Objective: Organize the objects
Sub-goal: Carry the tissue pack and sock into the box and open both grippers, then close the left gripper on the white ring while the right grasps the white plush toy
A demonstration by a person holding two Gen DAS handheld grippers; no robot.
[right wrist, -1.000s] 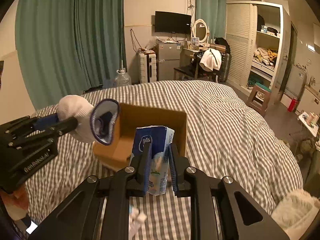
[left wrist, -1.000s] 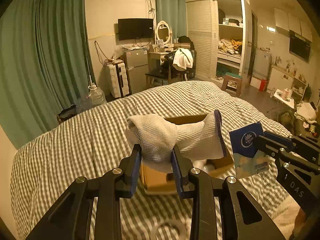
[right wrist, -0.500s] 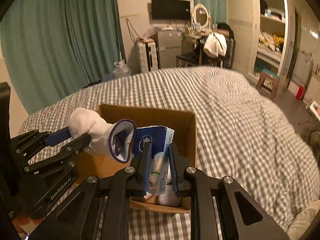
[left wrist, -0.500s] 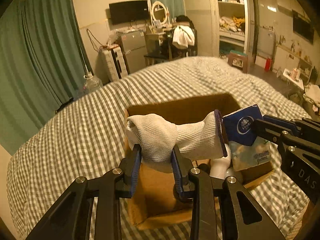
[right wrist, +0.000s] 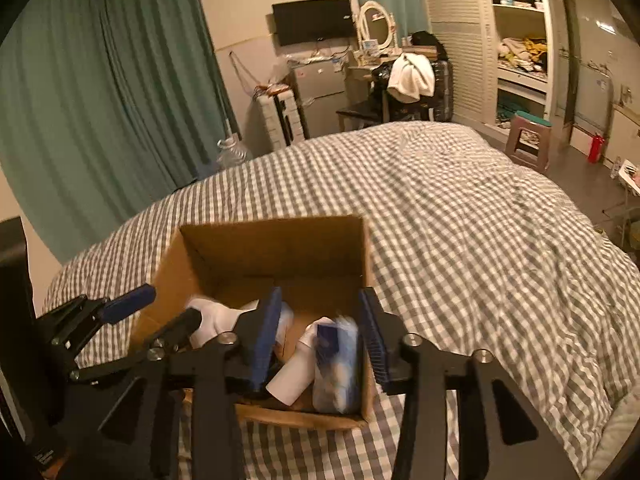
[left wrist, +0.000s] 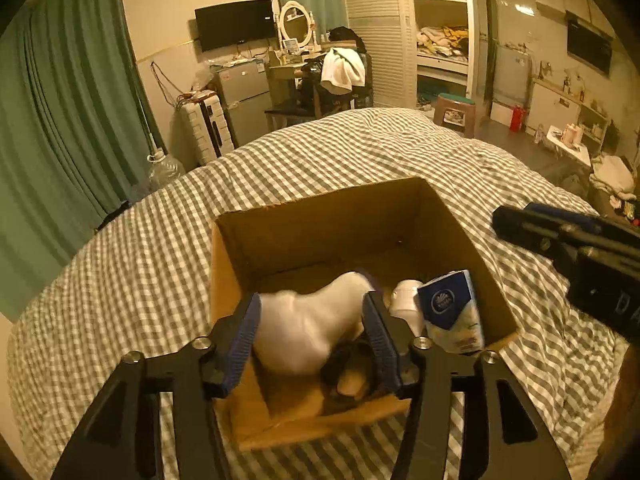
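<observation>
An open cardboard box (left wrist: 332,216) stands on the checked bed; it also shows in the right wrist view (right wrist: 276,240). My left gripper (left wrist: 312,324) is open above the box's near side, and the white sock (left wrist: 308,328) hangs blurred between its spread fingers, dropping into the box. My right gripper (right wrist: 320,328) is open over the box, and the blue tissue pack (right wrist: 336,360) falls blurred between its fingers. The pack (left wrist: 452,312) stands in the box's right corner beside a white bottle (left wrist: 408,304). The sock (right wrist: 216,316) and bottle (right wrist: 296,376) show in the right wrist view.
The grey checked bedspread (left wrist: 320,152) spreads around the box. Green curtains (left wrist: 60,120) hang at the left. A suitcase (left wrist: 208,128), small fridge (left wrist: 244,96), a chair with clothes (left wrist: 340,76) and a stool (left wrist: 456,112) stand beyond the bed's foot.
Both grippers have opened over the box. The sock has slipped from the left gripper's hold and the tissue pack from the right; both drop into the box.
</observation>
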